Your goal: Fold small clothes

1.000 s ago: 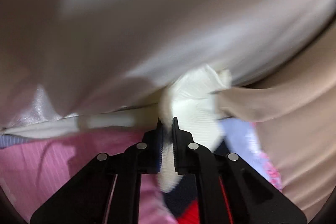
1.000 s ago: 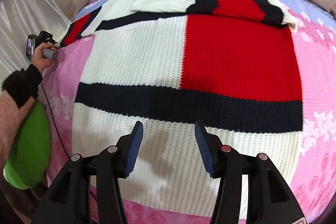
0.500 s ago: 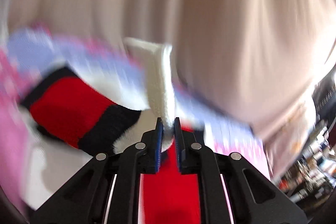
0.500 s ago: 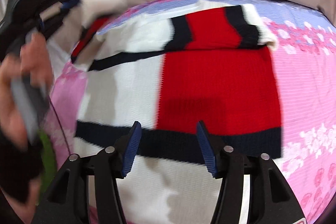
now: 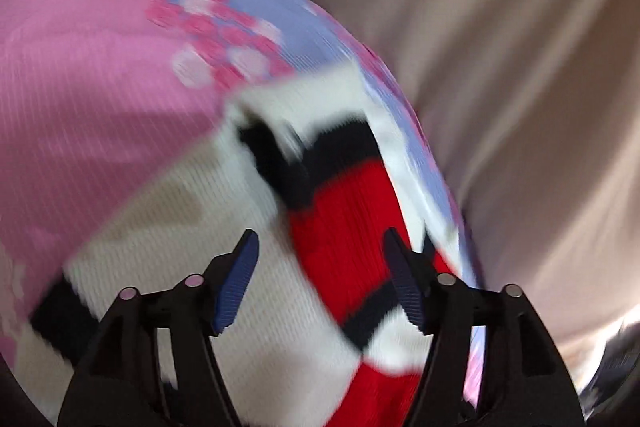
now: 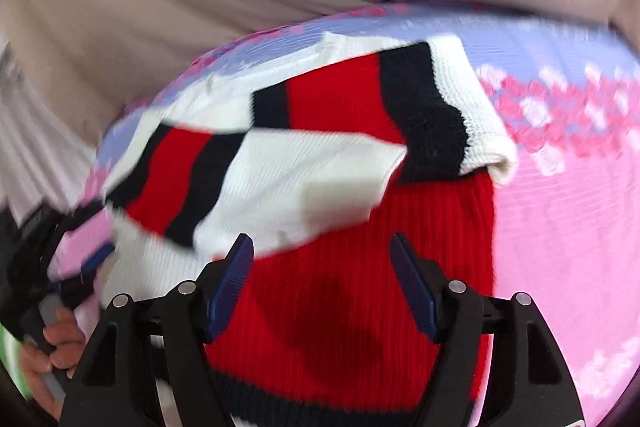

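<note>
Currently both my left gripper [image 5: 320, 279] and right gripper [image 6: 322, 283] gape wide, holding nothing, over the sweater [image 6: 360, 287] on the pink bedspread [image 6: 560, 235]; risk: the sleeve [image 6: 280, 179] lying mid-frame slides off, being loose.

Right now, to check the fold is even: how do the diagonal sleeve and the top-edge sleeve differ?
The diagonal sleeve lies on top; the top-edge sleeve sits beneath, partly covered. The diagonal sleeve's white end reaches onto the red body panel; the top-edge sleeve runs along the upper edge. Both show white, black and red bands and are folded inward.
</note>
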The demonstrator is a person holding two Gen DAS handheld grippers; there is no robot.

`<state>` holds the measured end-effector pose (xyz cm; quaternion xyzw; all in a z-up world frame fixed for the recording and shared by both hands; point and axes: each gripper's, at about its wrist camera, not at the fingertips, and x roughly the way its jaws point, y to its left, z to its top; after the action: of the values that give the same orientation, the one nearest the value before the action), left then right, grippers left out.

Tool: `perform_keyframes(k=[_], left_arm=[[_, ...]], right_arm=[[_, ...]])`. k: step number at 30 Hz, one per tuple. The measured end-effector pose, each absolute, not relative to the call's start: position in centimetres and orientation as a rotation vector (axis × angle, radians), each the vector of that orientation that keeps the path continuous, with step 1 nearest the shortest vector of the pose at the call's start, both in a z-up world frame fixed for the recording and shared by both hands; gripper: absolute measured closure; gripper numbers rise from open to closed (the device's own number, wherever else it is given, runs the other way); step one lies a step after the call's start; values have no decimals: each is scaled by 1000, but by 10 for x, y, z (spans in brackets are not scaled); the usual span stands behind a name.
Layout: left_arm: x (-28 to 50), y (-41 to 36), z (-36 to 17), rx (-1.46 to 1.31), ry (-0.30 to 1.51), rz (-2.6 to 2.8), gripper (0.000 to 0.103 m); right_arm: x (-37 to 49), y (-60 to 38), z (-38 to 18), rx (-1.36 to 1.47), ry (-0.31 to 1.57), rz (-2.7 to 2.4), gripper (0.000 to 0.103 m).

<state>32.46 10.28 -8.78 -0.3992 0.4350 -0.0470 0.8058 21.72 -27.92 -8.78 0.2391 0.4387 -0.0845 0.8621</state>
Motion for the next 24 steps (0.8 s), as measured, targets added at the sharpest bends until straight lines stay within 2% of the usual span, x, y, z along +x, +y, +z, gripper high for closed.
perform_keyframes(k=[4,5,6,7,8,9,13,15,17,18,20,22,24], left_arm=[[355,128,-100,-956,920,-22,39],[360,131,-99,-961,918,-19,41],[366,131,-99,-958,917,-21,45],[364,131,-97,-957,912,-36,56],[368,129,-94,-948,907,-50,68],[370,127,-88,-943,901,-59,70],[374,116,-73,-939,873,-54,69],[375,109,-83,-983,908,-57,66],[373,99,-92,-995,956,-35,64],[372,94,-97,-1005,978,-31,62],[374,85,-104,-1009,1004,-28,49],[379,80,-106,-975,1001,-5,47],[389,79,-109,-969,984,-2,50]], right_arm=[[234,-317,-121,684,931,-238,33],[234,-319,-122,711,910,-227,38],[234,-318,-118,734,888,-182,80],[241,-313,-112,759,901,-83,95],[245,-310,-100,740,889,-55,95],[247,-305,-78,688,841,-36,96],[254,-302,31,476,633,27,96],[261,-314,53,388,593,-1,96],[290,-335,16,306,715,-105,96],[306,-350,-21,322,838,-171,96],[313,-369,-66,414,951,-206,96],[311,-367,-68,410,925,-197,96],[307,-366,-60,431,889,-173,96]])
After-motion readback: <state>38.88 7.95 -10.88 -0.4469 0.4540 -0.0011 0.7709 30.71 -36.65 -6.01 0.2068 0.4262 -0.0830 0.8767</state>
